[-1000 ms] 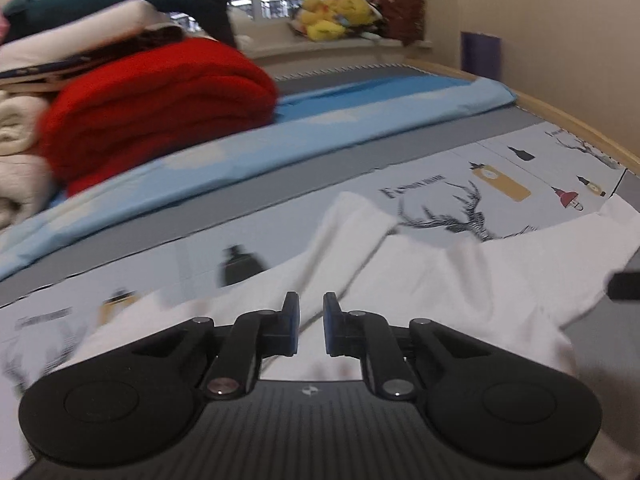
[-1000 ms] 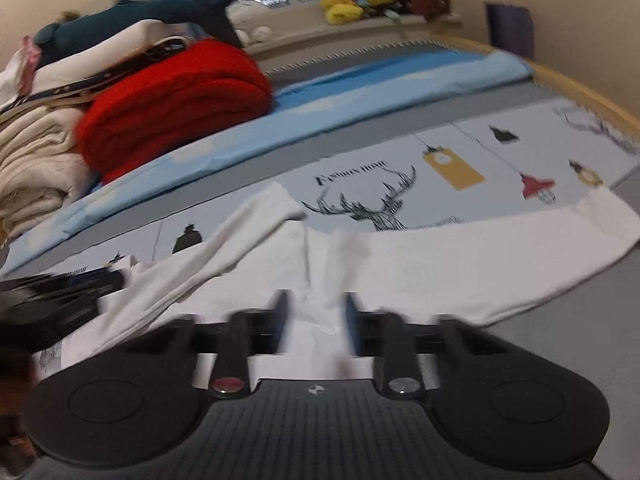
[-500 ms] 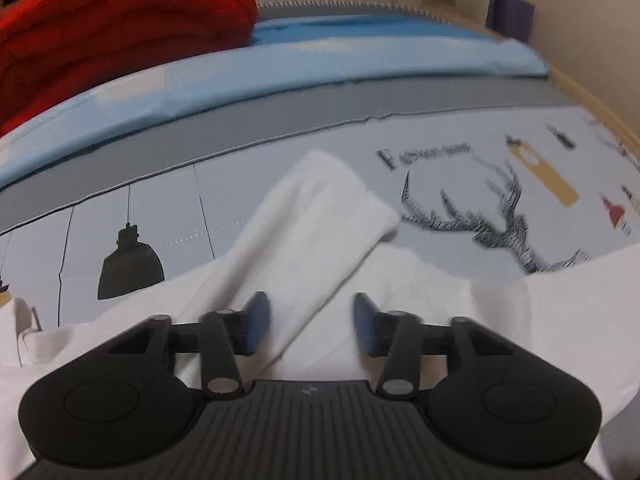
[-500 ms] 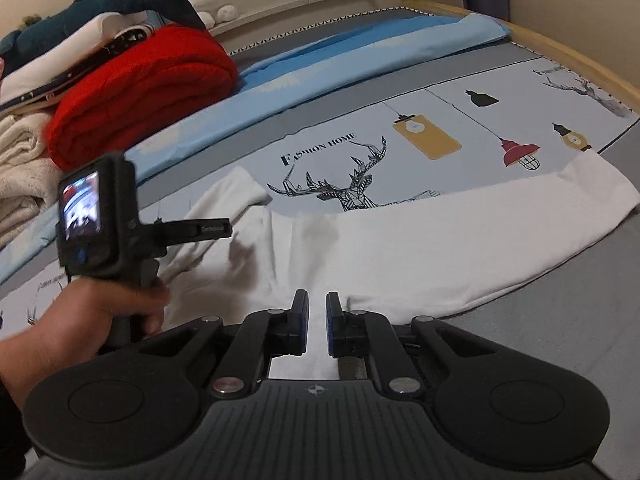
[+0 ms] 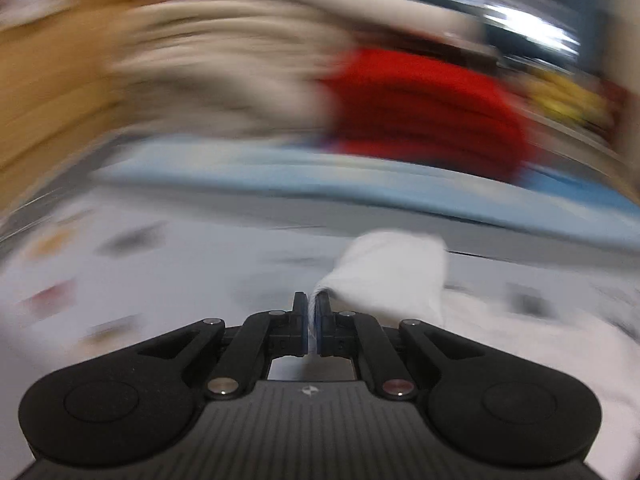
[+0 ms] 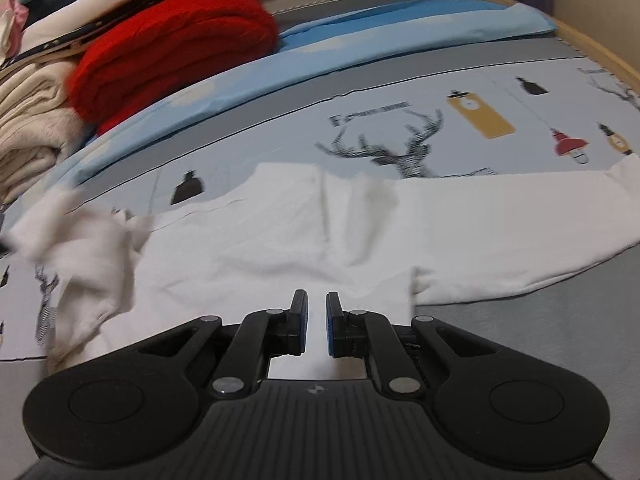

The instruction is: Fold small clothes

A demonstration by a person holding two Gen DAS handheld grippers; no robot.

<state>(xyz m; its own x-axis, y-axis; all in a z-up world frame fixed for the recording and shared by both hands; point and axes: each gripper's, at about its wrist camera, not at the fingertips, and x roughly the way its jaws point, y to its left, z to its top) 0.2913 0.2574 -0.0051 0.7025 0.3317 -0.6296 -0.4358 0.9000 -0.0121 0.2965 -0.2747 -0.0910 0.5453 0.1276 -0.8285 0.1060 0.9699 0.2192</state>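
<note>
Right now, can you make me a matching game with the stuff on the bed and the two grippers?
Things:
1. left gripper
2. right gripper
3. blanket
4. shirt

States:
A. red, folded
B. white, spread on the bed
C. pinching white cloth
D. holding nothing, narrow gap between its fingers

Pairs: 1-C, 2-D, 3-A, 4-B

Bed layout, clothes and bedding

T-shirt (image 6: 360, 236) lay spread across the printed bedsheet (image 6: 472, 128), just before the right gripper (image 6: 316, 328); folded blanket (image 6: 172, 52) and towel stack (image 6: 28, 120) stood behind at left, on the sheet's far strip.
</note>
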